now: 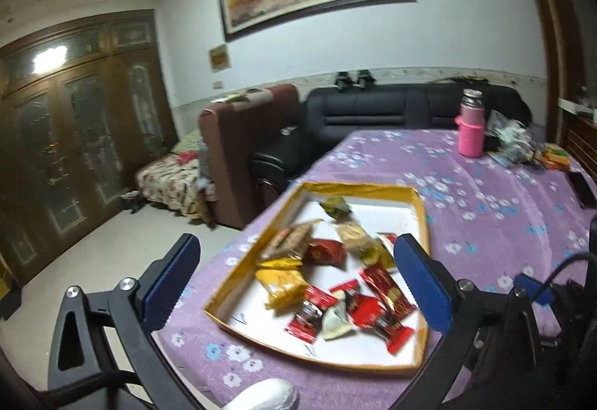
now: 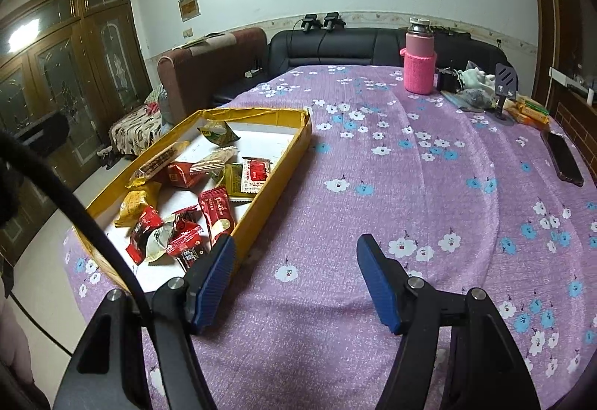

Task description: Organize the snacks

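The left gripper [image 1: 298,281] stands spread wide and holds nothing, poised over the yellow snack tray [image 1: 421,219]; the right gripper [image 2: 294,283] is half open and empty above the purple floral tablecloth [image 2: 429,163]. All wrapped snacks [image 1: 335,283] appear binned, so pull back gently without nudging the tray's rim.

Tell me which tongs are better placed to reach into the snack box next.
Probably the left tongs: they are open with the yellow box and its wrapped snacks directly between the fingers. The right tongs, also open, point at bare purple tablecloth beside the box.
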Demonstrator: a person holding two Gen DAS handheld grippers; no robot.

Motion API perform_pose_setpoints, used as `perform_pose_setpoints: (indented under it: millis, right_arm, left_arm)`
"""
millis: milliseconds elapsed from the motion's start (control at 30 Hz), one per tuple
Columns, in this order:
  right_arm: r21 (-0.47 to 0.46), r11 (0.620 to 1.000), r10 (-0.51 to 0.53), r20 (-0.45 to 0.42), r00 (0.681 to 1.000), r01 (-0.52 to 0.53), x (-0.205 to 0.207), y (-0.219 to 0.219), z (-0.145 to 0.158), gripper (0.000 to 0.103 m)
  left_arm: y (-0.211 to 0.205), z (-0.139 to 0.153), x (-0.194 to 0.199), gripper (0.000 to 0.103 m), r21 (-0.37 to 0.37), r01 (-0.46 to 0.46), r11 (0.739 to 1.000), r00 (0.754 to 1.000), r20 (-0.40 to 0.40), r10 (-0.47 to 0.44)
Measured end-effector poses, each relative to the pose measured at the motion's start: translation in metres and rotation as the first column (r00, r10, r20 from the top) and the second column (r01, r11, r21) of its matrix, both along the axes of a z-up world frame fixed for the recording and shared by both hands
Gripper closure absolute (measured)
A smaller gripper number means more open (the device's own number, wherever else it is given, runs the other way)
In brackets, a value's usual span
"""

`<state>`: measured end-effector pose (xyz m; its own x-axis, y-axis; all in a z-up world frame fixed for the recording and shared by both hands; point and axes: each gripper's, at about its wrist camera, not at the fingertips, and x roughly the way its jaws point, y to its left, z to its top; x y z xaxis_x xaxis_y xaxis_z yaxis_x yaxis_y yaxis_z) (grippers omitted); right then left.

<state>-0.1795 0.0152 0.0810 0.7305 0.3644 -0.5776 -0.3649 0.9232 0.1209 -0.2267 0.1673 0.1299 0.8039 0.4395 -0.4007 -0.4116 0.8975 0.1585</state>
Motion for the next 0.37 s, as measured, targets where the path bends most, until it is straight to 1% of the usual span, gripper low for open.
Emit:
perform_pose_setpoints:
  millis: [133, 267, 367]
  right_arm:
    - [-0.016, 1.0, 0.003, 0.018, 1.0, -0.003, -0.007, -0.002, 0.0, 0.036]
    - [-0.018, 1.0, 0.008, 0.035, 0.999, -0.007, -0.014, -0.007, 0.001, 0.035]
    - [-0.003, 1.0, 0.015, 0.043, 0.999, -0.015, -0.019, -0.013, 0.004, 0.034]
  left_arm:
    - [0.003, -0.001, 0.0, 0.0, -0.071, 0.05, 0.996, 0.998, -0.034, -0.052]
    - [-0.001, -0.002, 0.0, 0.0, -0.091, 0.057, 0.994, 0.996, -0.063, -0.063]
    - [-0.006, -0.002, 0.004, 0.0, -0.128, 0.082, 0.988, 0.991, -0.095, -0.095]
